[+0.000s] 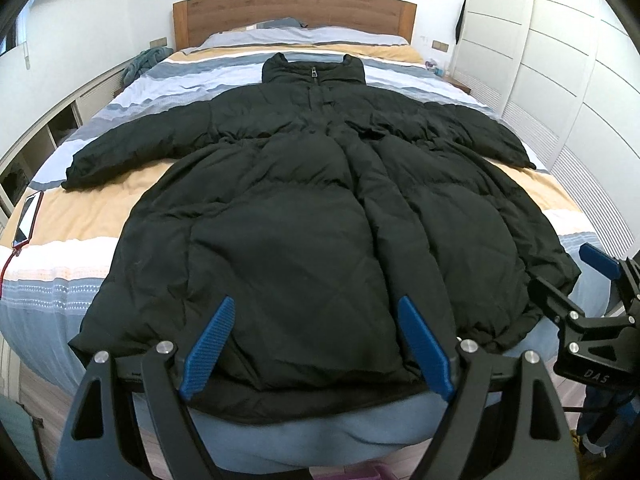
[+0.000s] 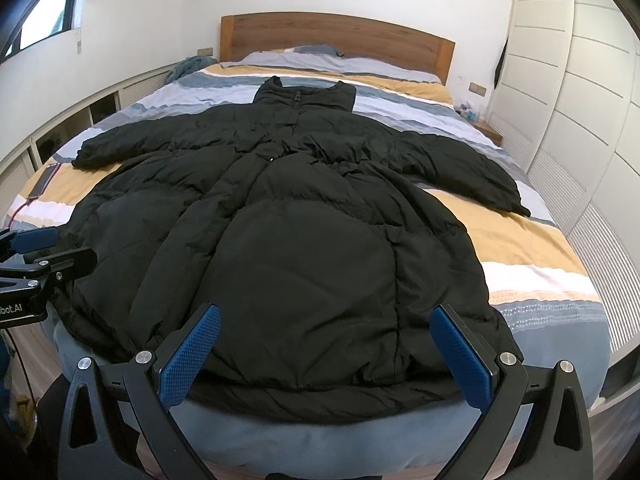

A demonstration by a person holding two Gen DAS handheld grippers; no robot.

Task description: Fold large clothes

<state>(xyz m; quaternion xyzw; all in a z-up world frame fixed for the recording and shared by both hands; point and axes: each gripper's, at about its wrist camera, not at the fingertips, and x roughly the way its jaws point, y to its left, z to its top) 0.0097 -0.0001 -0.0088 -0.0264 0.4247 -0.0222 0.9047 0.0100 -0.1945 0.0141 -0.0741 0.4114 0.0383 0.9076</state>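
A large black puffer coat (image 1: 304, 200) lies flat on the bed, front up, zipped, collar toward the headboard and sleeves spread to both sides. It also shows in the right wrist view (image 2: 296, 240). My left gripper (image 1: 316, 312) is open and empty, hovering over the hem near the foot of the bed. My right gripper (image 2: 326, 320) is open and empty over the hem further right. The right gripper shows at the right edge of the left wrist view (image 1: 576, 280); the left gripper shows at the left edge of the right wrist view (image 2: 44, 248).
The bed (image 1: 80, 216) has a striped blue, white and tan cover and a wooden headboard (image 1: 294, 10). A phone with a red cable (image 1: 28, 220) lies at the bed's left edge. White wardrobes (image 1: 560, 60) stand right, low shelves (image 1: 52, 132) left.
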